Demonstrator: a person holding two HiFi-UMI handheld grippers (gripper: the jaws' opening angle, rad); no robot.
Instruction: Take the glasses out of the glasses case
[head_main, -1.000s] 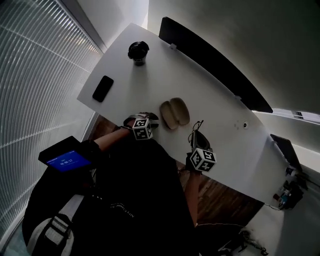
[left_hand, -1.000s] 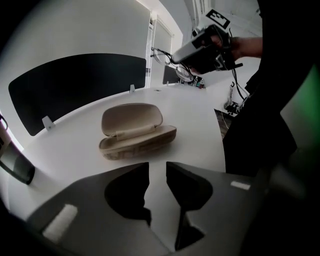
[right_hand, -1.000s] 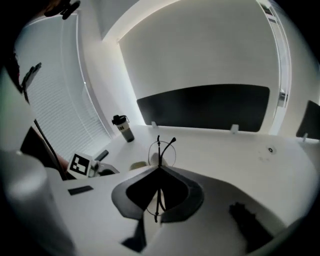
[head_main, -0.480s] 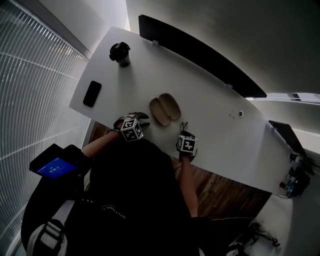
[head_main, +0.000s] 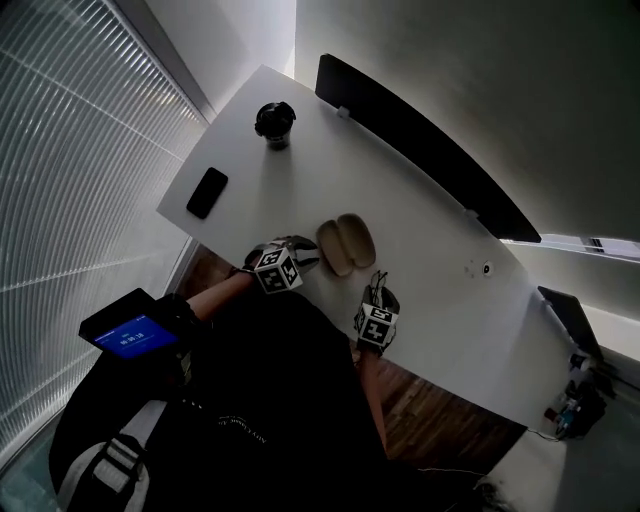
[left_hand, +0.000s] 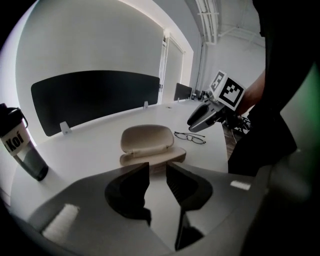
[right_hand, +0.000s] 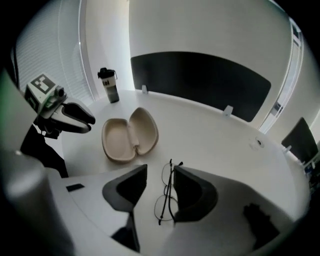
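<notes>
White table with black back panel, slatted blinds alongside, wooden floor below.

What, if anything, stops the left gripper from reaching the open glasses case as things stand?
Probably nothing, so yes: the left gripper points straight at the glasses case, with only bare table between them. The glasses lie off to one side, clear of that path.
</notes>
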